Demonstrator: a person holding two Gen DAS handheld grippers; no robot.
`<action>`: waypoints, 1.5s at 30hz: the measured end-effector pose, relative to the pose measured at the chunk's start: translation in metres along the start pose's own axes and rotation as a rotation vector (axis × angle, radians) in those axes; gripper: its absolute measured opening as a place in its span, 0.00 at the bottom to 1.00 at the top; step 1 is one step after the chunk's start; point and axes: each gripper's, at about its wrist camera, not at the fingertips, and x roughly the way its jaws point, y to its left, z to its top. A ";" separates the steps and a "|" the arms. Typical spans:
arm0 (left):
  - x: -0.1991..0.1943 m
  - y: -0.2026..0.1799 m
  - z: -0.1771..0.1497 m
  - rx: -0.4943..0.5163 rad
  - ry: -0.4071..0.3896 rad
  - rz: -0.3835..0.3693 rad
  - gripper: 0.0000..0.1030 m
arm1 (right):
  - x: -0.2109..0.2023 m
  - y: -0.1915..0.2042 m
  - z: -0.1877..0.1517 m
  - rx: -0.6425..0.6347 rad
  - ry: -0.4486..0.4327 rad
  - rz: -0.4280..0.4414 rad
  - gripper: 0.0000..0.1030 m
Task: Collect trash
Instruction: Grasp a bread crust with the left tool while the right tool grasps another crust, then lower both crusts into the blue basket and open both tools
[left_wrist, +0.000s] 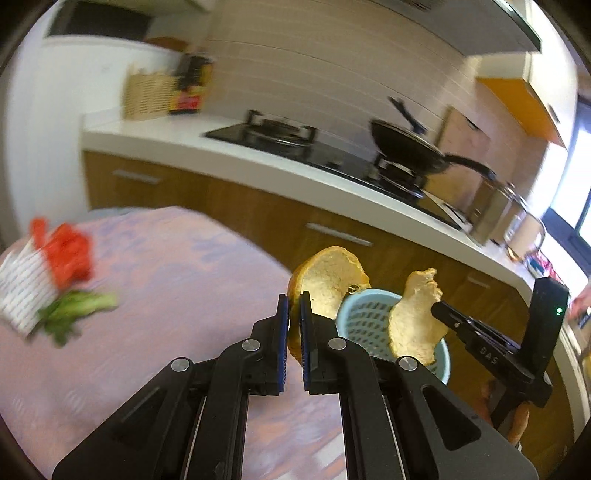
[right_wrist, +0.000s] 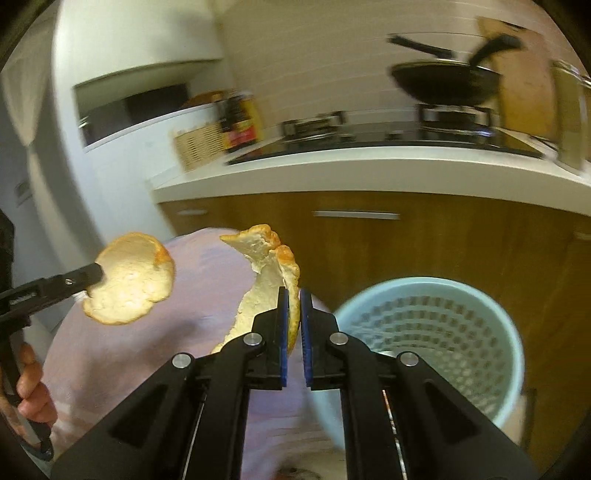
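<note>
Both claws are up in the air over the pink counter (left_wrist: 184, 295), each pinching orange peel: left claw (left_wrist: 294, 314) has the round peel (left_wrist: 332, 280), right claw (right_wrist: 294, 314) the torn peel (right_wrist: 266, 266). Blue basket (right_wrist: 509, 332) sits just beside them.

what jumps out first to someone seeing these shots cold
Two pieces of orange peel held in the air: the left hand-held gripper is shut on a round peel, and the right hand-held gripper on a ragged peel. Beyond them stands a pale blue perforated bin beside the pink-clothed table, where a red-and-white wrapper and some greens lie.
</note>
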 end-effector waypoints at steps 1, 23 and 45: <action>0.009 -0.011 0.003 0.019 0.011 -0.010 0.04 | 0.000 -0.009 0.000 0.016 0.001 -0.021 0.05; 0.161 -0.133 -0.015 0.243 0.278 -0.081 0.06 | 0.051 -0.114 -0.021 0.185 0.211 -0.195 0.08; 0.095 -0.090 -0.013 0.209 0.197 -0.054 0.51 | 0.019 -0.068 0.000 0.128 0.118 -0.150 0.22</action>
